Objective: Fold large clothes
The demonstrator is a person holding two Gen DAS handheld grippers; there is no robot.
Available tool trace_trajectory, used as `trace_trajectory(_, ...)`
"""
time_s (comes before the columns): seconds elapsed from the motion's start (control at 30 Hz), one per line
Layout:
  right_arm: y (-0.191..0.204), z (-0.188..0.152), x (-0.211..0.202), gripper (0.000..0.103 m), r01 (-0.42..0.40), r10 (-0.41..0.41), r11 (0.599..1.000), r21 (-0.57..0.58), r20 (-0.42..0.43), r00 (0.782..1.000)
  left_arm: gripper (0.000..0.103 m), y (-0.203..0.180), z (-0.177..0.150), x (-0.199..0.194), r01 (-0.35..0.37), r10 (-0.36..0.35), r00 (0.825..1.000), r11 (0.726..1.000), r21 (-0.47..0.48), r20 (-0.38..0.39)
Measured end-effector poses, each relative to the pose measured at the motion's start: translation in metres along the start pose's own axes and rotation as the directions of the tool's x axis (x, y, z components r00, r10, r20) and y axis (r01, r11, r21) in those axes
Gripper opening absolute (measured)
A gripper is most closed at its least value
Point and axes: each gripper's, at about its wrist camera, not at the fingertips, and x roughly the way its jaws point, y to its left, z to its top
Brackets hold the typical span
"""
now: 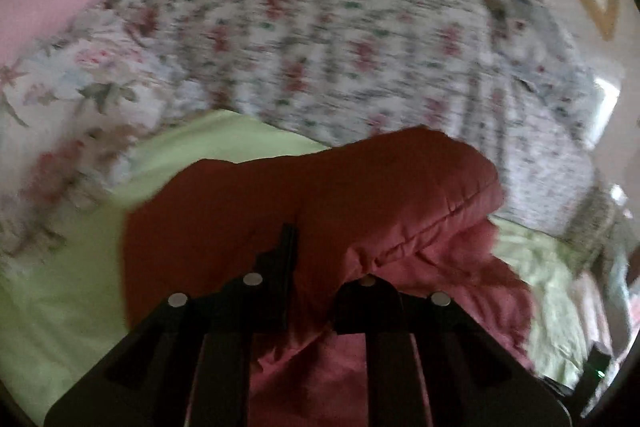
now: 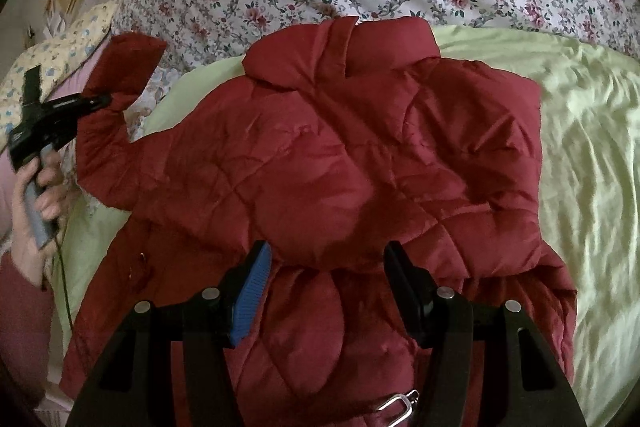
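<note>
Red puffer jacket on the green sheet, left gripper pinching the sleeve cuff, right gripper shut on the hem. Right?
Not quite. The right gripper is open, its jaws spread above the red jacket, as the right wrist view shows. The left gripper does pinch the sleeve, and the jacket lies on the green sheet.

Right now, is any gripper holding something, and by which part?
The left gripper is shut on the red jacket, holding it by the sleeve near the cuff. The right gripper is open above the jacket and holds nothing.

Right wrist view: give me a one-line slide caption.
Red quilted jacket spread on the green sheet; left gripper pinches its sleeve, right gripper open above.
</note>
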Motion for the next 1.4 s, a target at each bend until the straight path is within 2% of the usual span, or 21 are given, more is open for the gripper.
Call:
trace_trajectory(0.17, -0.005, -0.002, -0.008, 0.060, 0.002, -0.002, 1.000, 0.021, 0.008, 1.000, 0.011, -0.048, -0.025, -0.001, 0.108, -0.107, 0.994, 0.994, 0.033, -0.025)
trace_trajectory(0.33, -0.016, -0.004, -0.021, 0.060, 0.005, -0.006, 0.999, 0.054, 0.024, 1.000, 0.011, -0.093, -0.051, 0.012, 0.191, -0.186, 0.979, 0.980, 0.059, -0.087)
trace_trajectory(0.7, -0.045, 0.003, -0.043, 0.061, -0.006, -0.003, 0.992, 0.127, 0.070, 0.998, 0.011, -0.152, -0.111, 0.055, 0.203, -0.174, 0.966, 0.969, 0.143, -0.193)
trace_trajectory(0.87, -0.063, 0.011, -0.044, 0.064, -0.041, 0.025, 0.979, 0.202, 0.084, 0.996, 0.011, -0.169, -0.141, 0.071, 0.230, -0.179, 0.948, 0.957, 0.175, -0.264)
trace_trajectory(0.97, -0.070, 0.017, -0.039, 0.064, -0.104, 0.084, 0.963, 0.248, 0.089, 0.993, 0.011, -0.176, -0.153, 0.073, 0.231, -0.172, 0.946, 0.952, 0.200, -0.275)
trace_trajectory(1.1, -0.078, 0.026, -0.019, 0.064, -0.190, 0.175, 0.930, 0.316, 0.078, 0.982, 0.012, -0.173, -0.152, 0.075, 0.243, -0.184, 0.941, 0.952, 0.186, -0.285)
trace_trajectory(1.23, -0.092, 0.032, 0.005, 0.065, -0.265, 0.258, 0.872, 0.411, 0.072, 0.963, 0.012, -0.171, -0.151, 0.078, 0.244, -0.180, 0.938, 0.950, 0.194, -0.295)
trace_trajectory(1.3, -0.095, 0.033, 0.013, 0.065, -0.314, 0.312, 0.834, 0.454, 0.081, 0.947, 0.013, -0.172, -0.152, 0.078, 0.236, -0.168, 0.941, 0.948, 0.211, -0.294)
trace_trajectory(1.4, -0.098, 0.032, 0.011, 0.065, -0.368, 0.363, 0.796, 0.480, 0.109, 0.925, 0.014, -0.173, -0.155, 0.077, 0.231, -0.157, 0.944, 0.943, 0.241, -0.291)
